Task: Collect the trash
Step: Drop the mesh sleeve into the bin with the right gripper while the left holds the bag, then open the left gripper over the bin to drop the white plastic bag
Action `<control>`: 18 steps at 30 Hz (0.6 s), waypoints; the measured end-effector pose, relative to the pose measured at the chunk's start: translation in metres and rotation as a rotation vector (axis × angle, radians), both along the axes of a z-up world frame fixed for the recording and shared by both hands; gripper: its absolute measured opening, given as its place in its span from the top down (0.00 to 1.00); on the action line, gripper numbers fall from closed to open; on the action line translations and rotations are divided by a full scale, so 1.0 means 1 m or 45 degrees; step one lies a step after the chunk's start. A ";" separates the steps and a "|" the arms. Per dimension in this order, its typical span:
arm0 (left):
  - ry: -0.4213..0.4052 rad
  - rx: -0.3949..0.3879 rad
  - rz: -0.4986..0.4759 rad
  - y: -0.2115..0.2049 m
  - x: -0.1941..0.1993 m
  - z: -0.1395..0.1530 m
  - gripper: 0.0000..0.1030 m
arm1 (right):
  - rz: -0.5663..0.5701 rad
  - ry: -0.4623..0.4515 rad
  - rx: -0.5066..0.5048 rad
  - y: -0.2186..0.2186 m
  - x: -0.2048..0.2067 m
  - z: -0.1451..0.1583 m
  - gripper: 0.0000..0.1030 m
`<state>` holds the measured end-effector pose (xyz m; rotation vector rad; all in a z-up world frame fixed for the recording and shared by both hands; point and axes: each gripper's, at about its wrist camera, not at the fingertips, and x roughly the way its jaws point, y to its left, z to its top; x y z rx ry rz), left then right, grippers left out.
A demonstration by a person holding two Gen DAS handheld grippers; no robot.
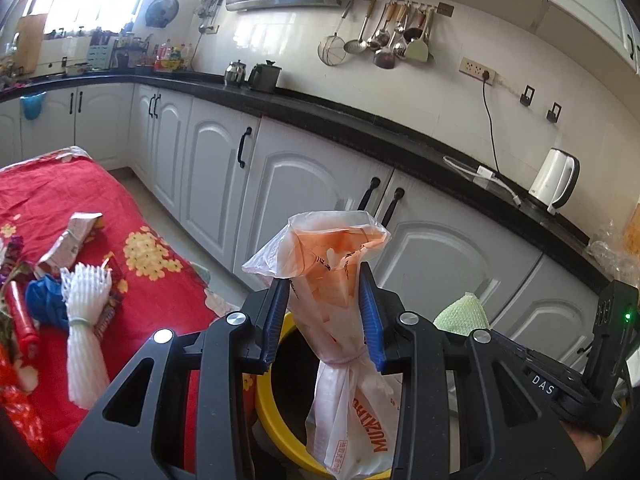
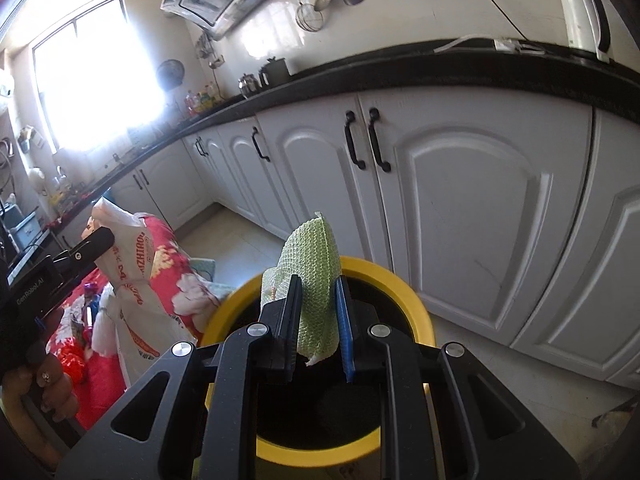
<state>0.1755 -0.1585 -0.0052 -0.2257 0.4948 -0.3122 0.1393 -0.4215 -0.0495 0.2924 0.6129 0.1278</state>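
Left wrist view: the left gripper [image 1: 324, 316] pinches a knotted, crinkly translucent plastic bag with orange print [image 1: 340, 280] above the round yellow-rimmed bin with black inside [image 1: 272, 404]. The right gripper [image 2: 318, 320] clamps a soft green mesh foam sleeve [image 2: 310, 276] over the same bin. Both are light and floppy; released off-centre, they could catch the rim or drift onto the floor. More trash lies on the red floral cloth [image 1: 52, 200].

White kettle [image 1: 554, 180] on black counter [image 1: 360, 114]; ladles [image 1: 384, 36] hang.
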 end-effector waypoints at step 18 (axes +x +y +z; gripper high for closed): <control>0.088 -0.041 -0.047 -0.008 0.013 -0.032 0.32 | -0.053 0.094 0.022 -0.008 0.007 -0.023 0.55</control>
